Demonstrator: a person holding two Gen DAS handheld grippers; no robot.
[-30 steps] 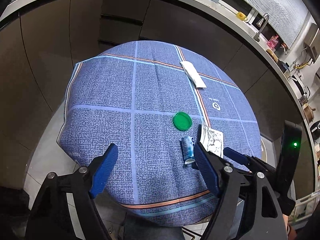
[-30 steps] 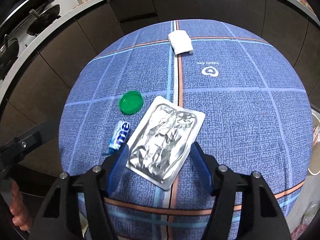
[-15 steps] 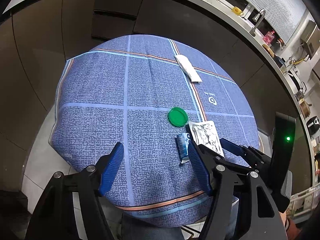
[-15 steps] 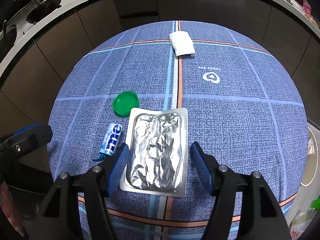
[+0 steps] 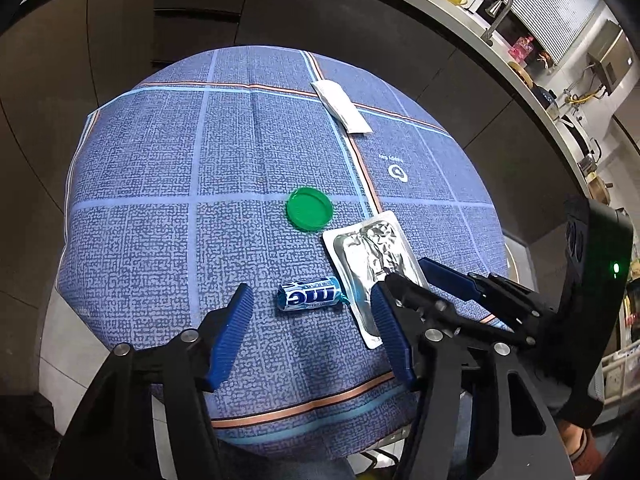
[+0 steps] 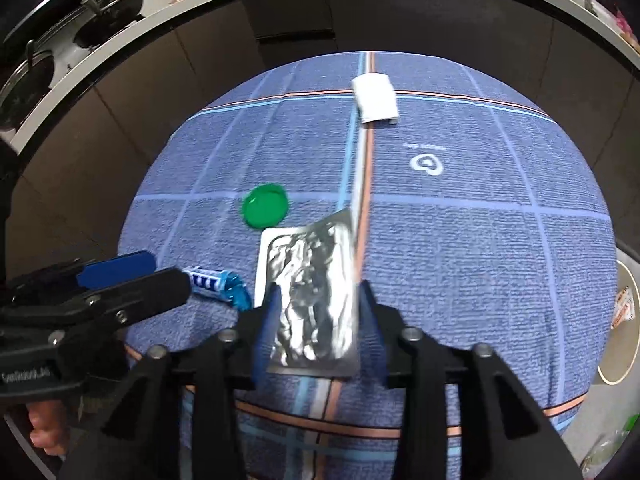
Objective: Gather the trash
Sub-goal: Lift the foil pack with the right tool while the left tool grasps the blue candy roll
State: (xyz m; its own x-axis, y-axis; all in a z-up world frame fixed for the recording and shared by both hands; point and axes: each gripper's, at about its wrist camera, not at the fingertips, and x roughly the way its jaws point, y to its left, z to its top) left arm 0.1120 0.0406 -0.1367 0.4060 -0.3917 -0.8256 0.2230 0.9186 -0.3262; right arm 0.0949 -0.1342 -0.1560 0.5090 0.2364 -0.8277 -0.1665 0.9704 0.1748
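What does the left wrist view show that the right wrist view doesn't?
Only the left wrist view: the left hand-held gripper open around the candy, apart from it, with the wrapper's full print; also the faucet.

Only the right wrist view: the right hand-held gripper narrowed around the foil pack, though blur hides whether it grips; also the stove pots and a round rim beyond the table.

Both: the foil pack, the candy, the green lid, the white packet, the blue tablecloth.

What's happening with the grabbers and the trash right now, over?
Right gripper shut on crinkled silver foil packet. Left gripper open around blue-and-white candy wrapper. Round green plastic lid, white paper packet uncollected.
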